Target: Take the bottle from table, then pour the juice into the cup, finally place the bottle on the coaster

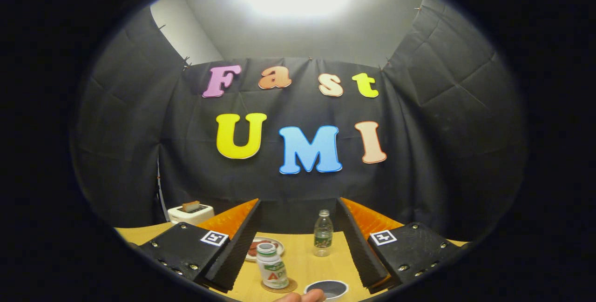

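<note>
Already the bottle is standing upright on the coaster, between and below the gripper's wide-apart, empty fingers, beside the cup.

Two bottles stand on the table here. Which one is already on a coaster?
The short white bottle with the white cap, between the open claw's fingers, stands on the round coaster. The taller clear bottle beyond stands on bare table.

The wooden table carries a white toaster at its far left, a plate and a clear bottle mid-table. Nearer, a white bottle stands on a coaster, beside a cup
</note>
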`<action>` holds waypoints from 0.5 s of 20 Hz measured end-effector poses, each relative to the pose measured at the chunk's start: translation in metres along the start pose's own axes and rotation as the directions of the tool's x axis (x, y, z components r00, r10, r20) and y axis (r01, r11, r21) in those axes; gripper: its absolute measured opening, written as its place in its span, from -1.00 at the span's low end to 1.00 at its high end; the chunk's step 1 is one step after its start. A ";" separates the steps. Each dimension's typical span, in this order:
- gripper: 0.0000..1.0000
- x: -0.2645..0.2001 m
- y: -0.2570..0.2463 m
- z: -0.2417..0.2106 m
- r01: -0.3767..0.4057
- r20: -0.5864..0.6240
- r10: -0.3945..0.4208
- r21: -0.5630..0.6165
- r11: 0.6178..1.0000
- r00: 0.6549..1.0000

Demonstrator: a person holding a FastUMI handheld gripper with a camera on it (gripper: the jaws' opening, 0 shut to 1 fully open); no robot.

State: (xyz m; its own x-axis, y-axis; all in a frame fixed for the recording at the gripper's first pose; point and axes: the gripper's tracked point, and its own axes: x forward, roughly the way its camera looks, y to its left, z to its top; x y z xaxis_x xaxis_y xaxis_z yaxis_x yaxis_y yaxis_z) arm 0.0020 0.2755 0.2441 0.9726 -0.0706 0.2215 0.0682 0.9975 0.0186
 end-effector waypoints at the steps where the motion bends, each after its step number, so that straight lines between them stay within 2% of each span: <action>1: 0.90 0.000 -0.015 -0.001 0.014 0.006 -0.014 -0.008 1.000 1.000; 5: 0.90 0.007 -0.091 -0.021 0.128 -0.016 -0.129 -0.052 0.990 0.992; 10: 0.90 0.011 -0.148 -0.050 0.195 -0.059 -0.199 -0.072 0.978 0.978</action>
